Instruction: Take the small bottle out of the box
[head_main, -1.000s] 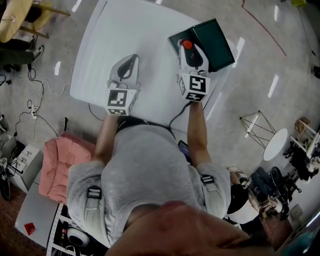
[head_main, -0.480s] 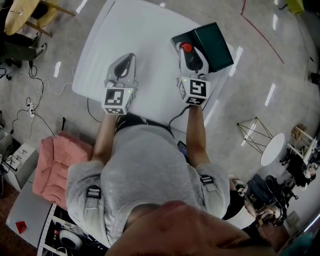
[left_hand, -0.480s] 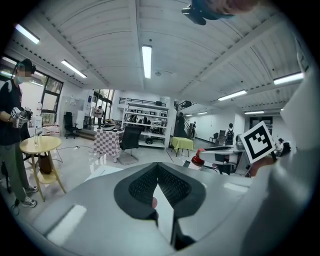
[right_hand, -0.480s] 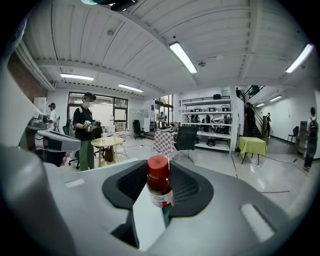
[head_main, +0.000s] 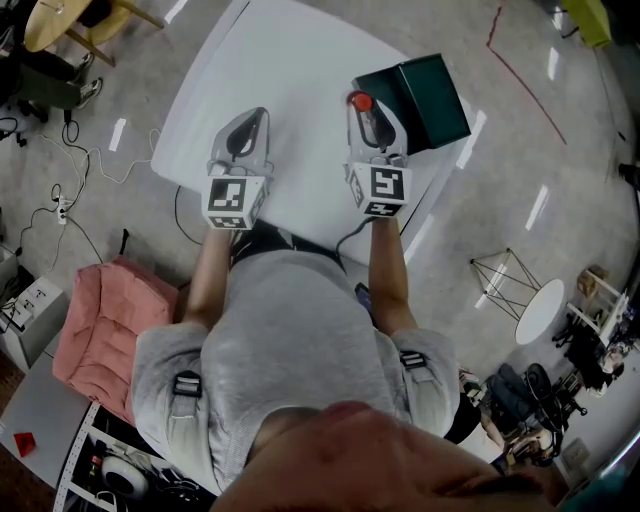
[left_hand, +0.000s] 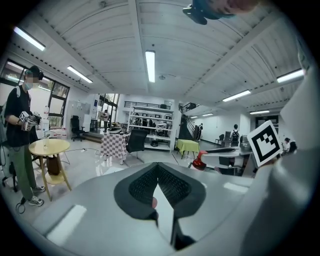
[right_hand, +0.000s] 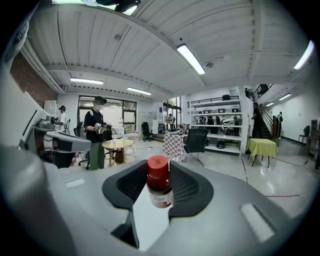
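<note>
Bottle (right_hand: 159, 189), red cap: clamped in your right gripper (head_main: 364, 110), by the box (head_main: 432, 88). Your left gripper (left_hand: 158, 172): closed, empty.

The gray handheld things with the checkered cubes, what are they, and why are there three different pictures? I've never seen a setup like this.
There is no robot here. A person holds a two-jaw gripper in each hand, and the patterned cubes are part of those grippers. The overhead picture comes from a camera on the person's head, looking down at a white table with a dark green box on it. The other two pictures come from wide-angle cameras that ride on the grippers and look along their jaws, so the room shows behind them. The left gripper has its jaws together with nothing between them. The right gripper is clamped on a small bottle with a red cap. From overhead, the bottle shows at the box's left edge.
</note>
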